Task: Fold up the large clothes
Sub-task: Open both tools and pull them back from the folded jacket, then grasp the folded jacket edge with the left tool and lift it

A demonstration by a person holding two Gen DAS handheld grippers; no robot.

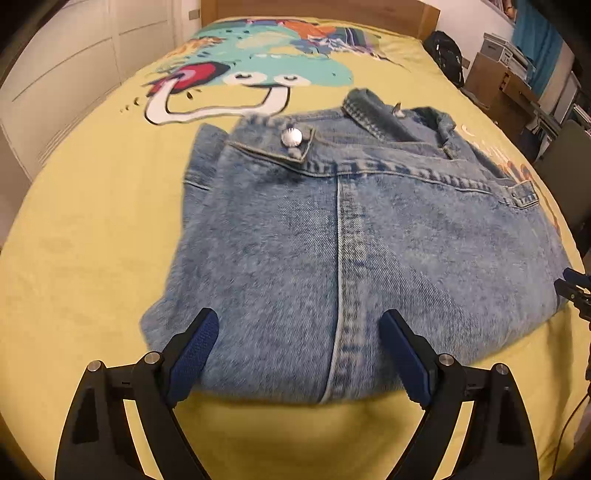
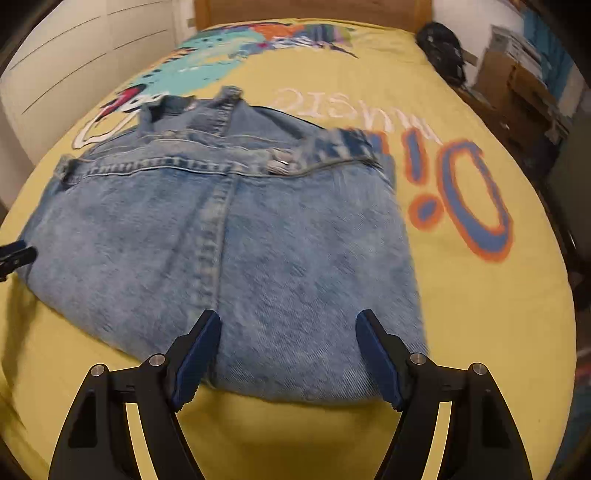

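the denim jacket [image 1: 332, 236] lies folded into a compact block on the yellow bedspread [image 1: 74, 258], toward the foot end of the bed, with its collar pointing at the wooden headboard [image 1: 317, 9]. the left tool [image 1: 299, 328] hovers over the jacket's near edge, spread wide and holding nothing; the right tool [image 2: 288, 328] does the same farther along that edge, also wide and empty. both seem placed at the near hem so that edge could be pinched at two spots together, probably for one more fold toward the collar or a final smoothing. sleeves are tucked out of sight inside the jacket, so how neat the inner layers are cannot be told. motion blur softens the jacket's seams, and each tool shows in the other's view only as a dark tip beside the jacket.
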